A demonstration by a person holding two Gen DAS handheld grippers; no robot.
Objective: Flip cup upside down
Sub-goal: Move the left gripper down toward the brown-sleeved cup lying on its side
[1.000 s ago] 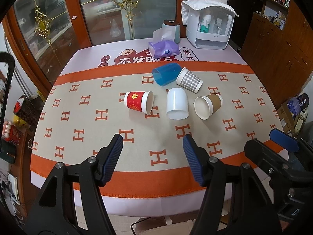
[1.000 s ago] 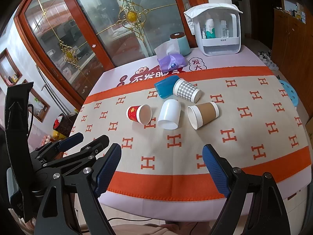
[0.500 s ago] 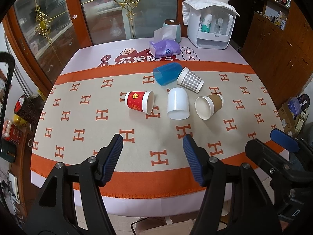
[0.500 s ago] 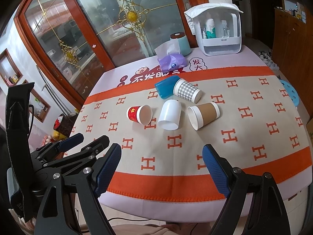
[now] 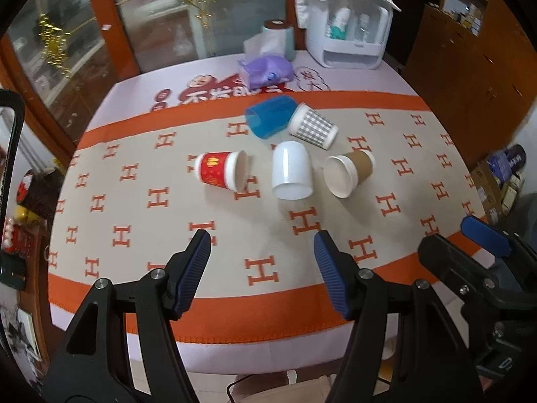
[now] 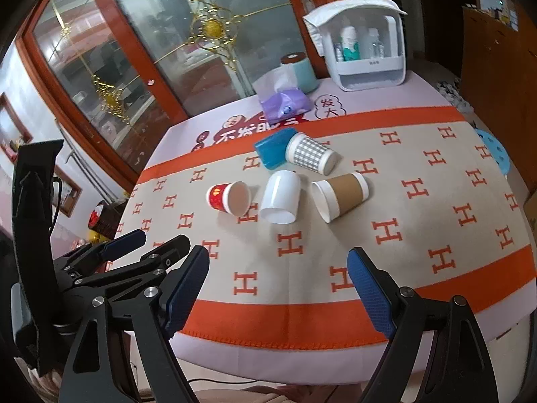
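Several cups lie on their sides mid-table: a red paper cup, a white cup, a brown paper cup, a grey checked cup and a blue cup. My left gripper is open and empty above the near table edge, in front of the red and white cups. My right gripper is open and empty, near the front edge too; it shows at the left wrist view's right.
The table carries an orange-and-beige H-pattern cloth. At the back stand a purple tissue pack, a teal roll and a white organiser box. Glass doors stand behind; a blue stool is right.
Both grippers have moved slightly forward toward the cups. The cups have not moved. Both grippers stay open.
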